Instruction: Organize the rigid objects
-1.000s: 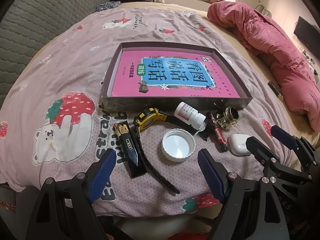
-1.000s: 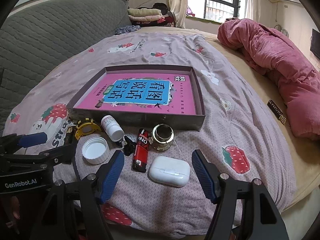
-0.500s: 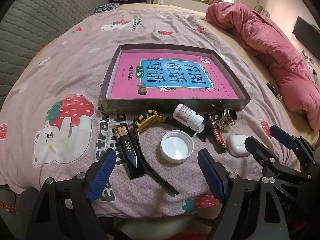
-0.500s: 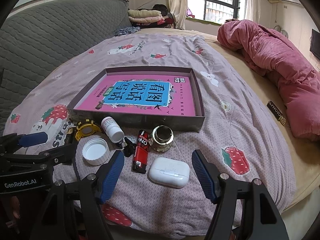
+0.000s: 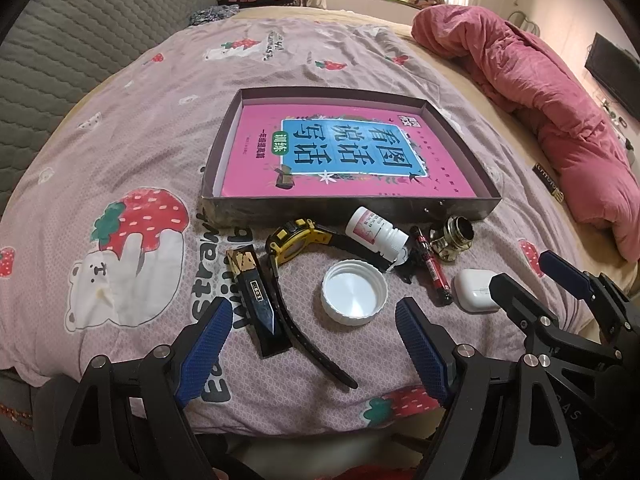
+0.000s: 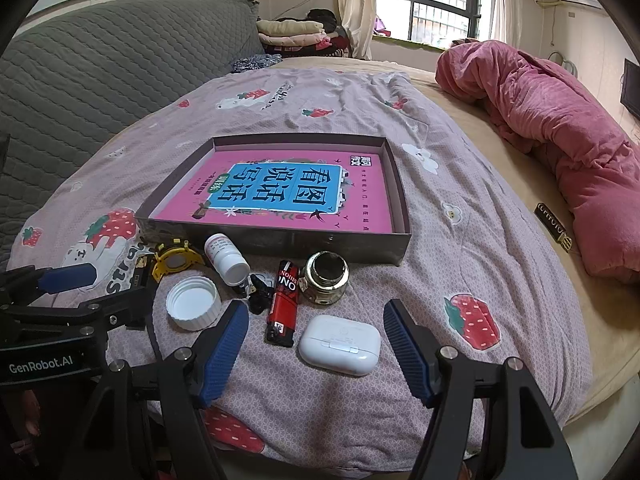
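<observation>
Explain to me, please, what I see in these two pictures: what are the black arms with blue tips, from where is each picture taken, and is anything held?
There is no robot. A person carries two hand-held grippers, each with a camera looking forward along its two blue-padded fingers. One picture comes from the left gripper, the other from the right gripper. Both are open and hold nothing.

They hang over a bed with a strawberry-print sheet. On it stands a shallow box with a pink book inside. In front of the box lie a white earbud case, a red lighter, a small brass jar, a white pill bottle, a white lid, a yellow-and-black watch and a dark flat packet. None of these is in the box yet.
</observation>
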A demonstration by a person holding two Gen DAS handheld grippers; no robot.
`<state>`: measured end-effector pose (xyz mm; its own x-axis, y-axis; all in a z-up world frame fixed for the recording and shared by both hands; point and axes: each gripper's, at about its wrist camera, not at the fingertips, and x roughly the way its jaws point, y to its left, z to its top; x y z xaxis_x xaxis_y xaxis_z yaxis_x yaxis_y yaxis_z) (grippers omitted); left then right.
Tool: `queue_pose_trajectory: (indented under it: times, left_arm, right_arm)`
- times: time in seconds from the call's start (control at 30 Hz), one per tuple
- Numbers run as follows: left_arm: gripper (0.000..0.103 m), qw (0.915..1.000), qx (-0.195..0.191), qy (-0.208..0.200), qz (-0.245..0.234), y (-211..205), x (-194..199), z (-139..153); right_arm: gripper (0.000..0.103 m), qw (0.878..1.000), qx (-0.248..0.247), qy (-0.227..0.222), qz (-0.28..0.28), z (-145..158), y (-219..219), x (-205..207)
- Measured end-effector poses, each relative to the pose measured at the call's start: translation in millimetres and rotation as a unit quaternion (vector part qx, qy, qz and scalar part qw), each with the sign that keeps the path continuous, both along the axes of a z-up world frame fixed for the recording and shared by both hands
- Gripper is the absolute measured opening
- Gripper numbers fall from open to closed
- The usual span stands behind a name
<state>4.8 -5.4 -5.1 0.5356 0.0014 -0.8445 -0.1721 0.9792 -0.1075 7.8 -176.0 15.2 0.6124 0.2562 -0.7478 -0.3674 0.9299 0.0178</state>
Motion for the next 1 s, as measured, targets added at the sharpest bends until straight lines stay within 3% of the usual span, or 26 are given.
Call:
queue_pose_trajectory:
  times: [1.0]
  left_arm:
    - [0.085,0.9995,-0.021,0.016,0.019,22,-2,-10]
  right_arm:
    - [0.069,1.000,0.010,0.005,-0.007,-1,-7,2]
